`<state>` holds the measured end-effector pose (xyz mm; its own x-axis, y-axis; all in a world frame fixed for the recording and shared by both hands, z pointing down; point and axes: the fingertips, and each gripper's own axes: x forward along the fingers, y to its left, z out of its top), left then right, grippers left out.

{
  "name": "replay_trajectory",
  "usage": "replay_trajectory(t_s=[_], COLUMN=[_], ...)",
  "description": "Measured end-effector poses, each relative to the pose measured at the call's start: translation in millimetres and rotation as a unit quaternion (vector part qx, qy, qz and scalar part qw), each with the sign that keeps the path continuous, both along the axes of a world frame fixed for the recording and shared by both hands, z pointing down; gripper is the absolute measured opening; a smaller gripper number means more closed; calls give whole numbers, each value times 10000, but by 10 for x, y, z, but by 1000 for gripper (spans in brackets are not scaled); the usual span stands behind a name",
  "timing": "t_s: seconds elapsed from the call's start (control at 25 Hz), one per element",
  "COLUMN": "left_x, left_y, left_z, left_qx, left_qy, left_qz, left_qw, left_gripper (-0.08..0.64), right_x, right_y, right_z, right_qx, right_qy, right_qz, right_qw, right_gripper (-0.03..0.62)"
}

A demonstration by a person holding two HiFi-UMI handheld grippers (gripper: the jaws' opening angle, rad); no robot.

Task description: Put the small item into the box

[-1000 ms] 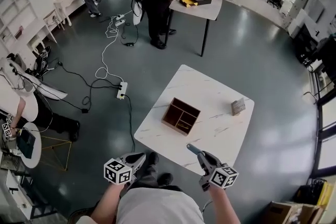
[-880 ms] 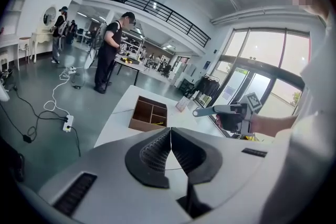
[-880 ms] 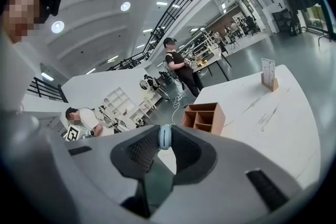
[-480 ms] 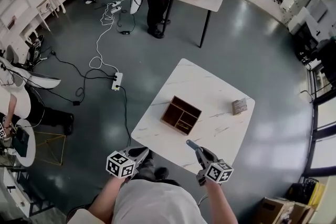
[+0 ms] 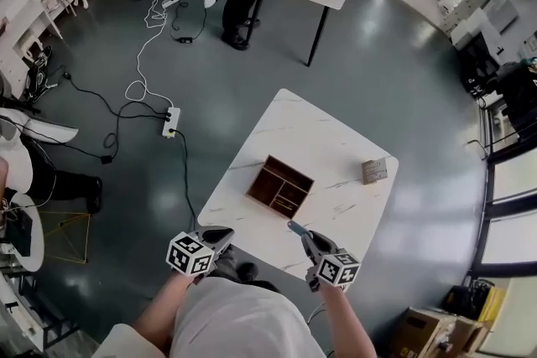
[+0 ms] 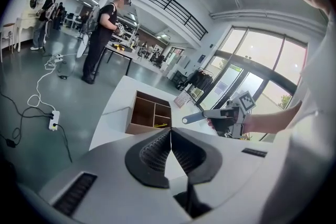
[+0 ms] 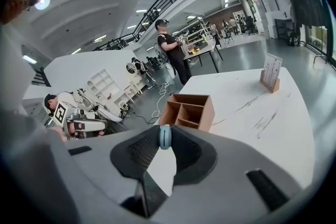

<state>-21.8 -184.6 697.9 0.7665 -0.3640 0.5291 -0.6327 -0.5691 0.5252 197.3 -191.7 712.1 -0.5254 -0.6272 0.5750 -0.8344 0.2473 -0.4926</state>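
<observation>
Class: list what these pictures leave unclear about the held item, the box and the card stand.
- Blue item: right gripper view, jaws cover all but one edge; shape unclear.
- Box: left gripper view, something yellow inside, too small to identify.
- Card stand: head view, print too small to read.

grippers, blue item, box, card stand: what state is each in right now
left gripper: shut, empty
right gripper: shut on small blue item
small blue item: pinched at the jaw tips, outside the box
box: open-topped, upright on the table
card stand: upright on the table
</observation>
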Motion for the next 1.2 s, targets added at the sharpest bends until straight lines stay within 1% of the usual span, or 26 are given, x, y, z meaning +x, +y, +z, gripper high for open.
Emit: replay_trajectory(t_s=[0.2,0.4,0.64,0.76,0.88,1.0,1.2], left_x=[67,116,118,103,67,34,-33], left_y=[-193,-342,-475,-545,-647,-737,-862], left_z=[91,167,249,308,371,415,489], left_qx=[-134,-230,-409,-452,-506,-545,-574], left_qy=[38,69,165,159,161,162,107], left_qz=[190,388,557,640,638,677,803], left_qw=[9997,9990,9975,9968,9965,9961,9951], left_gripper=[14,14,14,14,14,14,14], right_x=[-42,-104,-139,-179,-209,-232,-237], right_y=[-164,-302,-441,-497,-541,-562,-602], right_z=[112,288,518,619,724,845,1068], right_qx=[-138,-294,-334,-435,-567,-689,-1006], right_qy=[268,716,1344,1443,1509,1704,1819], right_qz=[-98,-332,-388,-377,-347,-334,-56], right_qw=[9995,9964,9896,9879,9863,9824,9781], right_gripper=[83,83,83,83,83,84,84])
